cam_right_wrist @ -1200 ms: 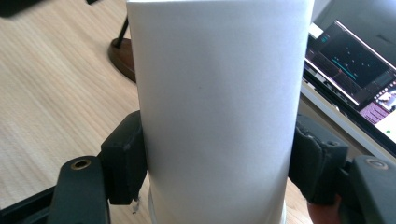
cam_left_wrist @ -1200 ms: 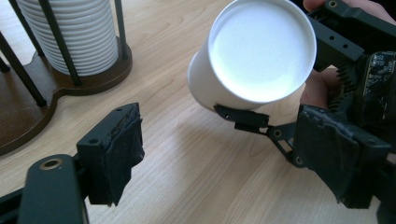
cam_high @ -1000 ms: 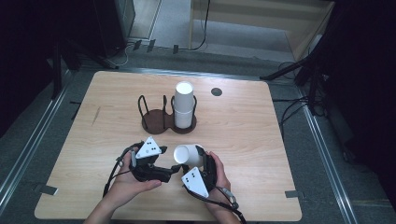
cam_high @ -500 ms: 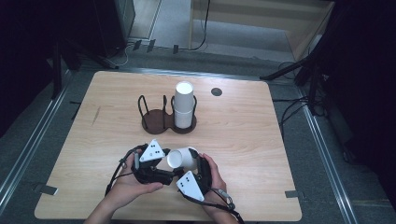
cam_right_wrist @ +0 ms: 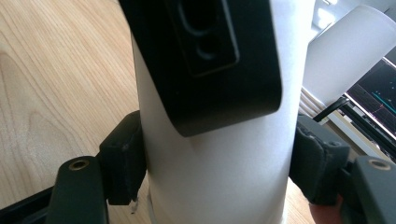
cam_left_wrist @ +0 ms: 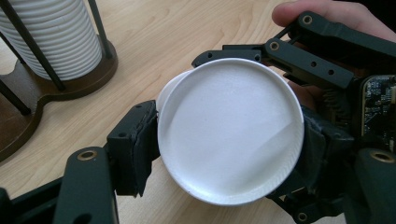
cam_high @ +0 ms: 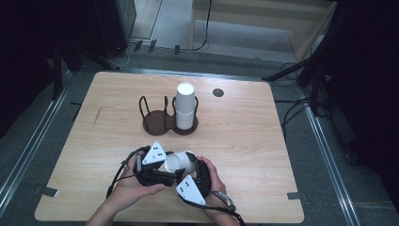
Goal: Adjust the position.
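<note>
- Cup (cam_high: 180, 163): a white paper cup lying on its side, low in the middle of the high view, held between both grippers above the table (cam_high: 263, 141).
- Left gripper (cam_left_wrist: 224, 154): jaws clamped on the cup's base end.
- Right gripper (cam_right_wrist: 215, 158): jaws pressed against the cup's sides.
- Holder (cam_high: 162, 123): a brown stand with a cup stack (cam_high: 185, 106), mid-frame.

White cup (cam_high: 180, 163) — plain; black tongs (cam_high: 170, 175); dark brown holder (cam_high: 157, 123); pale wood-grain table (cam_high: 244, 132).

White cup (cam_high: 180, 163) tipped onto side since a second ago; both grippers now clamp it.
</note>
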Demonstrator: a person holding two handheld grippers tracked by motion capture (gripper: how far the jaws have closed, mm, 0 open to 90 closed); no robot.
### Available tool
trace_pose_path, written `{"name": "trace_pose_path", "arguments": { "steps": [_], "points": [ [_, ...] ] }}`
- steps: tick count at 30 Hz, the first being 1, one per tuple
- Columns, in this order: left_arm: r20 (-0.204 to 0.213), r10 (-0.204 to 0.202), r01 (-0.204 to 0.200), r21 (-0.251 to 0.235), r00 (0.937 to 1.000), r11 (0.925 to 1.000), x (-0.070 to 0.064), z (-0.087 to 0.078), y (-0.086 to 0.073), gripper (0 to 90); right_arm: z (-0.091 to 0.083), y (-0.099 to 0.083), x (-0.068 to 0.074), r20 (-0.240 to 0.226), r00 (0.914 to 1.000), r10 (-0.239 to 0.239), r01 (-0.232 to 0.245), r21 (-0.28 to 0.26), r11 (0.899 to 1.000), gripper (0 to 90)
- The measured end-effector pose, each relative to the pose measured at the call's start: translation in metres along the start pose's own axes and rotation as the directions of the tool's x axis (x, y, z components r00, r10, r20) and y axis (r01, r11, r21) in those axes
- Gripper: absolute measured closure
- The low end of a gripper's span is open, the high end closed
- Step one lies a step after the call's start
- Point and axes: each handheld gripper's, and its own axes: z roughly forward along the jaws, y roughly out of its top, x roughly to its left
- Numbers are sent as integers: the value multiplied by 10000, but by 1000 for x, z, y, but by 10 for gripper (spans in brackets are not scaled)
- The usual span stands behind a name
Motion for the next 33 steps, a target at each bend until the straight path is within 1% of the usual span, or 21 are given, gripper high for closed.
{"name": "trace_pose_path", "arguments": {
  "steps": [3, 5, 8, 10, 12, 15, 17, 19, 21, 22, 25, 26, 31, 33],
  "points": [
    [-19, 22, -22, -73, 10000, 10000, 1, -1, 0, 317, 0, 0, 0, -25, 10000, -8, 9, 26, 10000, 269],
    [66, -37, 38, -147, 10000, 9999, 2, -2, 0, 324, 0, 0, -1, -15, 9999, 119, -119, 45, 9999, 256],
    [231, -183, 190, -312, 9996, 9993, 4, -4, 0, 335, -1, 0, -3, -194, 9990, 407, -409, -108, 9991, 236],
    [325, -224, 237, -393, 9992, 9989, 5, -5, 0, 340, -2, 1, -3, -144, 9988, 469, -472, -185, 9987, 228],
    [337, -337, 354, -497, 9989, 9981, 6, -5, 0, 343, -2, 2, -4, -108, 9984, 552, -554, -181, 9983, 220],
    [243, -314, 328, -565, 9992, 9979, 7, -6, -1, 347, -3, 3, -5, -85, 9980, 619, -620, -126, 9980, 201],
    [232, -322, 335, -588, 9992, 9977, 7, -7, -1, 347, -4, 3, -6, -166, 9967, 790, -791, -77, 9968, 178],
    [315, -439, 461, -721, 9985, 9963, 10, -8, -2, 348, -5, 4, -8, -293, 9931, 1134, -1133, 39, 9936, 149],
    [284, -552, 574, -860, 9981, 9946, 12, -9, -2, 348, -6, 4, -9, -327, 9902, 1360, -1359, 63, 9907, 127],
    [209, -673, 690, -986, 9975, 9927, 13, -10, -3, 348, -6, 4, -9, -335, 9895, 1402, -1401, 63, 9901, 126],
    [6, -839, 832, -1307, 9965, 9879, 17, -13, -3, 346, -7, 4, -11, -342, 9889, 1448, -1447, 66, 9895, 121],
    [-33, -966, 951, -1415, 9953, 9854, 18, -14, -4, 346, -8, 4, -11, -321, 9880, 1509, -1507, 66, 9886, 120],
    [-235, -961, 906, -1739, 9951, 9806, 21, -19, -4, 347, -9, 5, -16, -221, 9854, 1691, -1693, -76, 9855, 120],
    [-316, -1054, 972, -1965, 9939, 9757, 21, -21, -4, 347, -9, 5, -17, -190, 9844, 1751, -1752, -62, 9845, 120]
  ]
}}
